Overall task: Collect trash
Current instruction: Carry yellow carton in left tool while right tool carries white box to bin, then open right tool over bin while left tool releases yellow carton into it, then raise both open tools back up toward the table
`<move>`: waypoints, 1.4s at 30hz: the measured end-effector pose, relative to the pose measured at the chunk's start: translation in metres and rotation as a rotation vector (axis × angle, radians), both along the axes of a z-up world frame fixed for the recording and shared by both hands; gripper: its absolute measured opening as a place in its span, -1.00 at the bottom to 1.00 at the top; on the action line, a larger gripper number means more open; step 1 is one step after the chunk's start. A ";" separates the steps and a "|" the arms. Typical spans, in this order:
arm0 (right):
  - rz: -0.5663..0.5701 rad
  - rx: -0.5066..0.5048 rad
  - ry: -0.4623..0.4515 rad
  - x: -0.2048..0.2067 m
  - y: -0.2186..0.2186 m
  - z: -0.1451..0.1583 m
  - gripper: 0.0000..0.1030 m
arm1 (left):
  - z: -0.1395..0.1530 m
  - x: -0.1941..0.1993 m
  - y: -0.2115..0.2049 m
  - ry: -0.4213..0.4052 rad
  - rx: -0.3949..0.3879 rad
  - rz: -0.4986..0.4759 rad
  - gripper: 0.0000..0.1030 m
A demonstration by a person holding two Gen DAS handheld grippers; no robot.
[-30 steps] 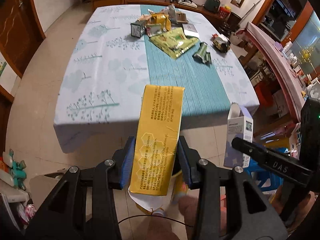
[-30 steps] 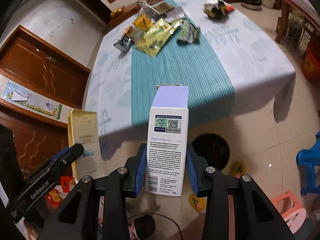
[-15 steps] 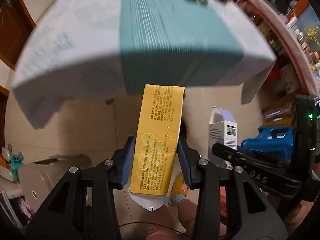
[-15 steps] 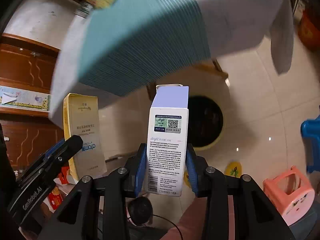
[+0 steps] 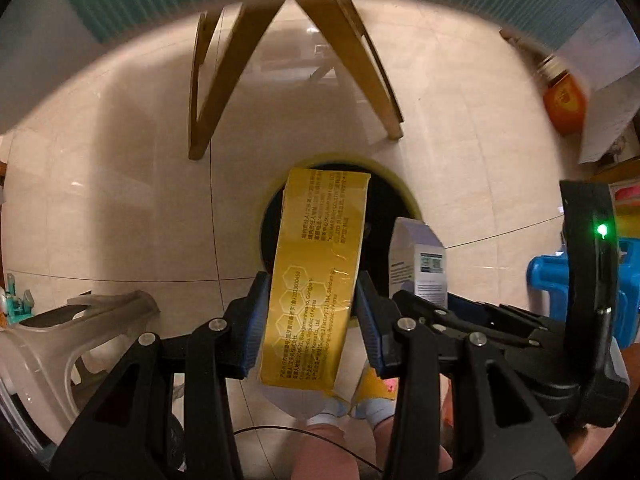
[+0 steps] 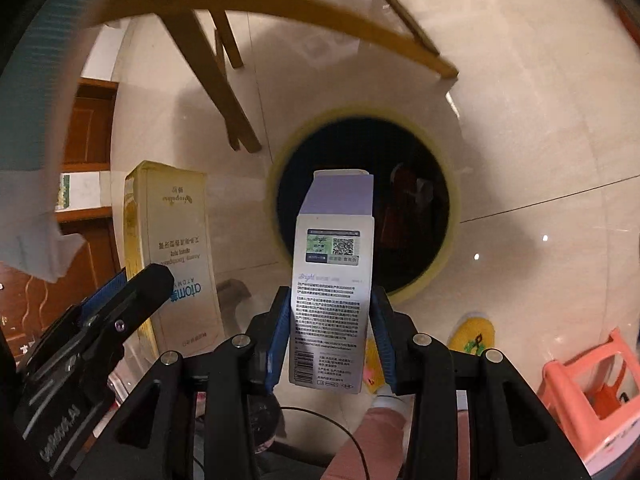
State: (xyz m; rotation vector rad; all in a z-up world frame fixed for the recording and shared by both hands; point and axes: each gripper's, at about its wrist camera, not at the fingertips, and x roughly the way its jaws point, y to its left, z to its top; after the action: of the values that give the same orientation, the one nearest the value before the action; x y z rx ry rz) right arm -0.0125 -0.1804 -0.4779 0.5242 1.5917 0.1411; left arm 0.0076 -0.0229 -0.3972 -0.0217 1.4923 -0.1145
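Both grippers have dropped from table height to just above the floor; the tablecloth now fringes the top of each frame. Left gripper [image 5: 310, 320]: blue pads clamped on the flanks of a tall yellow cardboard box [image 5: 316, 276], centre frame, its far end over the dark mouth of a round yellow-rimmed bin [image 5: 408, 196]. Right gripper [image 6: 330, 336]: pads pressed on a slim white-and-lilac carton [image 6: 332, 280], lower centre, top overlapping the bin opening. Wooden table legs [image 5: 208, 76] stand above.
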 end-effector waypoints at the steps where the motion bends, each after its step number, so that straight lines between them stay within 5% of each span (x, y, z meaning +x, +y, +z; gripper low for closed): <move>1: -0.007 0.010 0.010 0.002 0.000 -0.008 -0.22 | -0.007 0.001 0.000 0.003 0.000 -0.001 -0.25; 12: -0.033 0.041 0.048 0.029 0.002 -0.041 0.20 | -0.047 0.023 0.013 0.048 -0.031 0.053 -0.22; 18: -0.084 0.044 0.050 0.030 -0.011 -0.035 0.52 | -0.036 0.027 0.022 0.036 -0.033 0.084 0.16; 22: -0.096 0.058 0.045 0.029 -0.015 -0.023 0.62 | -0.020 0.024 0.029 0.024 -0.029 0.097 0.16; 30: -0.050 0.018 -0.066 0.023 -0.013 0.058 0.62 | 0.057 0.010 0.040 -0.033 -0.038 0.121 0.16; 38: -0.118 0.029 -0.130 0.028 -0.020 0.177 0.63 | 0.170 -0.001 0.056 -0.134 -0.018 0.122 0.16; 42: -0.139 0.040 -0.248 0.035 -0.019 0.252 0.63 | 0.234 -0.003 0.058 -0.202 -0.004 0.099 0.16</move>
State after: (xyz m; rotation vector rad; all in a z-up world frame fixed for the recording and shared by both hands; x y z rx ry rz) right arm 0.0221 -0.1998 -0.2260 0.6218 1.3090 0.1278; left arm 0.0044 0.0354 -0.1635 -0.0842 1.2863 -0.0383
